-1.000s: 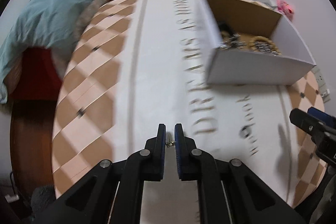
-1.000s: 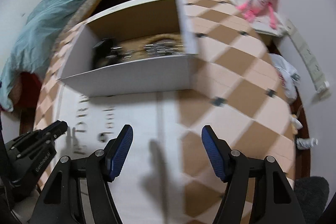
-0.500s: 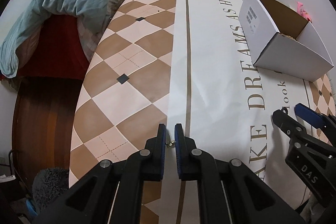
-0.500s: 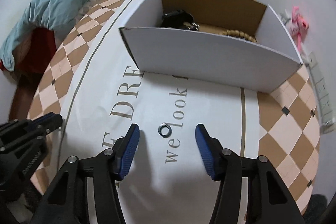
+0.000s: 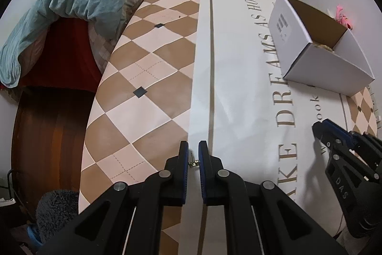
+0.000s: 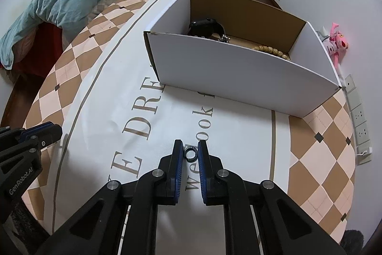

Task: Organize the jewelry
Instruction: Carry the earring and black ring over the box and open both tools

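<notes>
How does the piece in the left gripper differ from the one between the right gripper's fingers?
The gold piece in the left gripper is small, thin and yellow; the ring at the right gripper is a dark metal loop. The gold piece hangs above the table; the ring appears to lie on the tablecloth. Both sit between nearly closed fingers.

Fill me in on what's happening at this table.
A person is tidying jewelry with a handheld gripper in each hand. The left gripper is shut on a small gold piece, held above the tablecloth. The right gripper has its fingers on either side of a silver ring lying on the cloth. The white box behind already holds a beaded bracelet and a black item.
</notes>
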`<control>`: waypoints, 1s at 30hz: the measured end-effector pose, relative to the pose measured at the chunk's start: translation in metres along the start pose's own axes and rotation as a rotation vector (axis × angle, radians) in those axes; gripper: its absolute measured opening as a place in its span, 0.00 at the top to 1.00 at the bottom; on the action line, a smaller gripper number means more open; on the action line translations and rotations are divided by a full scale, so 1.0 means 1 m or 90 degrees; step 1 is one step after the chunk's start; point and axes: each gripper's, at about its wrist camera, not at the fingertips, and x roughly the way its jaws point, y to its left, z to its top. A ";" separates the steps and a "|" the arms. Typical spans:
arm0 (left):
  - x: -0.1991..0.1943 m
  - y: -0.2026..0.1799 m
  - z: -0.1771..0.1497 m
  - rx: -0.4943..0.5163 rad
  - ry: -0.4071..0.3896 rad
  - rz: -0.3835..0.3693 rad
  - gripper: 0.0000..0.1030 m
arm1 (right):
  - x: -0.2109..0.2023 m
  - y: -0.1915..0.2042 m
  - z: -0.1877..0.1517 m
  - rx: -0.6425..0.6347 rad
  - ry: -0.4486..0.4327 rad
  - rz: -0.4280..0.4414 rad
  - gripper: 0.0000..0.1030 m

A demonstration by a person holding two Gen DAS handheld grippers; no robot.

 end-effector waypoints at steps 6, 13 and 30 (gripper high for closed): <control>-0.020 -0.015 0.012 0.012 -0.026 -0.025 0.94 | -0.019 -0.019 0.004 0.028 -0.017 0.010 0.87; -0.048 -0.053 0.039 0.040 -0.065 -0.074 0.94 | -0.062 -0.065 0.020 0.086 -0.063 0.019 0.87; -0.050 -0.121 0.128 0.079 -0.037 -0.190 0.94 | -0.072 -0.151 0.104 0.180 -0.059 0.122 0.87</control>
